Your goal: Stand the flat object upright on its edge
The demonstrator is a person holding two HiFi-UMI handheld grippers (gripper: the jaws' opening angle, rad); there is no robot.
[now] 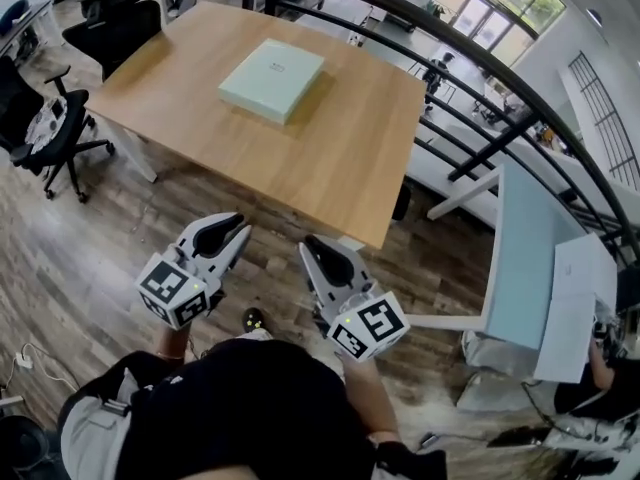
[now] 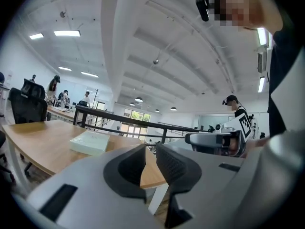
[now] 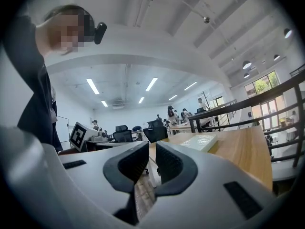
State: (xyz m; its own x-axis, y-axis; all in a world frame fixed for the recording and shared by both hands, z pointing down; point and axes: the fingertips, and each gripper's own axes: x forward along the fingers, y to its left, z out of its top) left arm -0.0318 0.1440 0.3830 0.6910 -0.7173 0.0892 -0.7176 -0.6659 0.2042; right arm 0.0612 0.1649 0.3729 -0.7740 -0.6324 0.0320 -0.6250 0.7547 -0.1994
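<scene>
- Flat box (image 1: 272, 80), pale green, count one. It lies on its broad face on the wooden table (image 1: 340, 158), toward the far-left part of the top and clear of every edge.
- Outline is near-square and set at a skew to the table. The slightly longer sides run about 7 to 1 o'clock in the head view, with one corner pointing back at the person.
- Nothing else shows on this table. One table bears the box.
- Two grippers, both off the near table edge, over the floor and well apart from the box.
- Left gripper (image 1: 238, 228): box lies at about 12 to 1 o'clock from it. Jaws are clenched to a thin slit, nothing between them.
- Right gripper (image 1: 313, 249): box lies at about 11 o'clock. Jaws are clenched and empty.
- Judgement: left sits marginally nearer and both must reach forward over the table edge. The task is not yet started.
</scene>
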